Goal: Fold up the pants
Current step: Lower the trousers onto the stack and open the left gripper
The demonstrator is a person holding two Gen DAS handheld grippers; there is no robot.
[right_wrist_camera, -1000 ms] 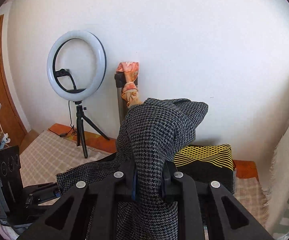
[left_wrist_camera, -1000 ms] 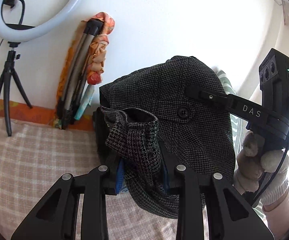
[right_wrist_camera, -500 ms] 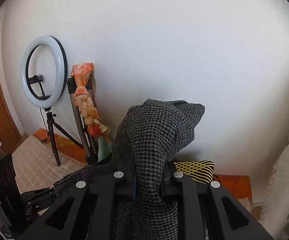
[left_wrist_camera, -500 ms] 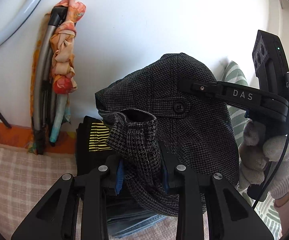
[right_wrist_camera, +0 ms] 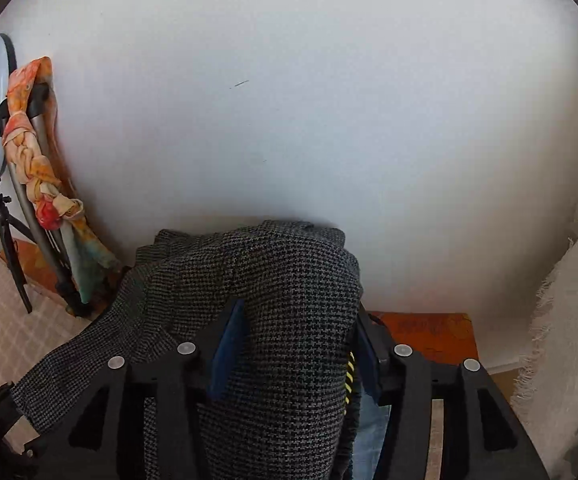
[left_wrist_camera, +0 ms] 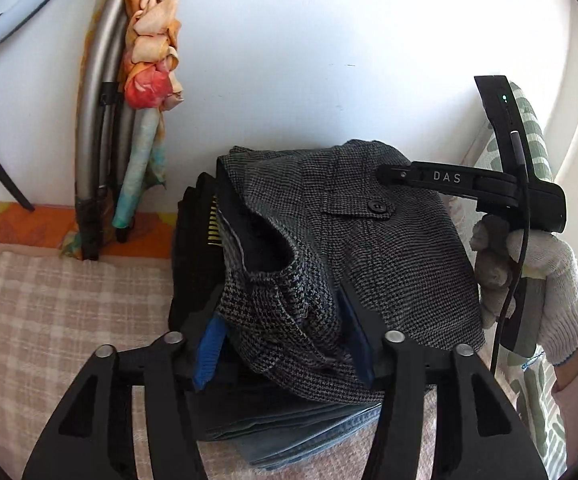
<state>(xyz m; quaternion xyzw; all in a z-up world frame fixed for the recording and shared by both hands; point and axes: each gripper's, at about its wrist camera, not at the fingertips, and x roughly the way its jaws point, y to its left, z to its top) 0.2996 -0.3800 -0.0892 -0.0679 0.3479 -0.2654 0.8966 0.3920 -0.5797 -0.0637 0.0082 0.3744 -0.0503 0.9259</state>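
Both tools have let go — that is the change. A second ago, and half a second ago too, each one pinched a bunch of the grey houndstooth pants and carried the folded bundle through the air toward the wall. Now the left tool (left_wrist_camera: 285, 344) stands spread, its blue pads (left_wrist_camera: 209, 354) wide apart with a loose hump of the waistband merely lying between them. The right tool (right_wrist_camera: 295, 354) is spread the same way, the cloth slack between its pads and no longer squeezed.

The pants (left_wrist_camera: 353, 248) have come down onto the stack of folded clothes (left_wrist_camera: 293, 428) against the wall, on the checked bed cover (left_wrist_camera: 49, 312). They rest on top of a black garment with yellow stripes (left_wrist_camera: 211, 224) and some blue denim, button side up. The person's gloved right hand (left_wrist_camera: 529, 276) shows at the far side, holding its tool over the bundle's right edge.

I'd say the fold itself is done and the bundle has been delivered to the pile. What looks left is to draw both tools back without dragging the fabric — the near edge is a bit rumpled around the left pads and could snag.
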